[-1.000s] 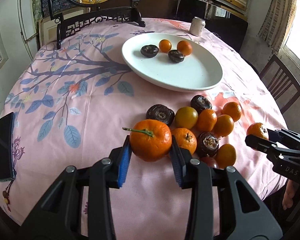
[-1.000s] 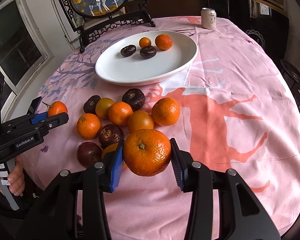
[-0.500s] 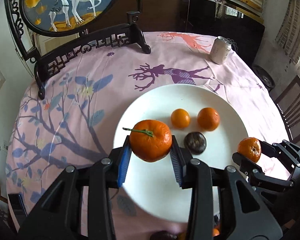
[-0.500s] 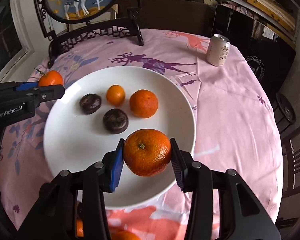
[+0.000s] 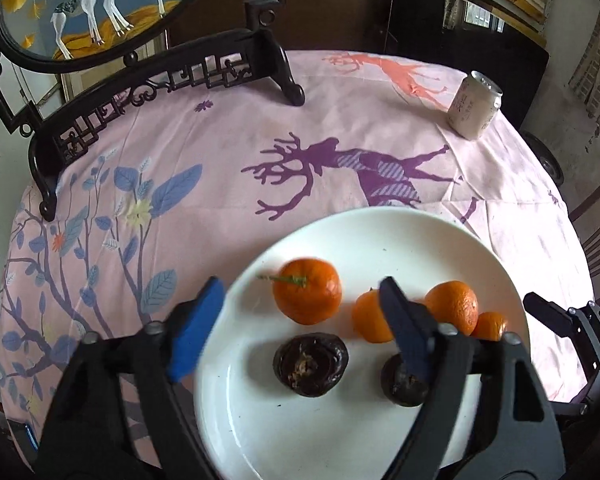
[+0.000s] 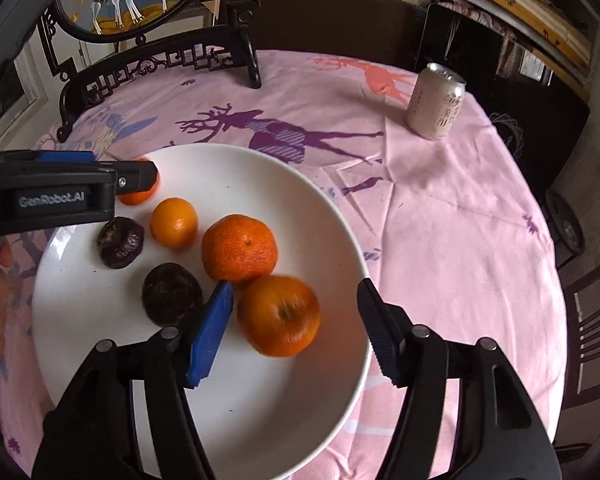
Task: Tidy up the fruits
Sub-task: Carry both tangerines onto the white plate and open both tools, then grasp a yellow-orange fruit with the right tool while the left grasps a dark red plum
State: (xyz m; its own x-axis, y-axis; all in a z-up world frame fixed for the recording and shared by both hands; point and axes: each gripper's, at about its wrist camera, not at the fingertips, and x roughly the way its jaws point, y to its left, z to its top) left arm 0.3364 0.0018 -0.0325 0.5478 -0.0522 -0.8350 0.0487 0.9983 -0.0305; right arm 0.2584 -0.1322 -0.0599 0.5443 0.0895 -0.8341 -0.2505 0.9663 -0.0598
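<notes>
The stemmed mandarin (image 5: 307, 297) is dropping free onto the white plate (image 5: 380, 232); half a second ago it was pinched between the blue pads, and now it is sitting clear of both, toward twelve o'clock from the left gripper (image 5: 300, 320). That gripper's jaws are opening and are already spread wide, with nothing pressed between them. At six o'clock from the mandarin a dark passion fruit (image 5: 310, 363) is lying on the plate, and toward three o'clock two more oranges and a second dark fruit are resting.

In the right wrist view the same thing is happening. The large mandarin (image 6: 279, 315), blurred as it is falling or rolling, is lying between the pads of the right gripper (image 6: 296, 334), close to the left one and well clear of the right. Those jaws are opening too, and the fruit is no longer being gripped as it was a moment earlier. Another mandarin (image 6: 239, 248) is touching it at eleven o'clock.

Both deliveries appear to be finishing together, so six fruits are now gathering on the plate. Further out, at one o'clock, a drink can (image 6: 436, 102) is standing on the pink tablecloth (image 6: 440, 220).
</notes>
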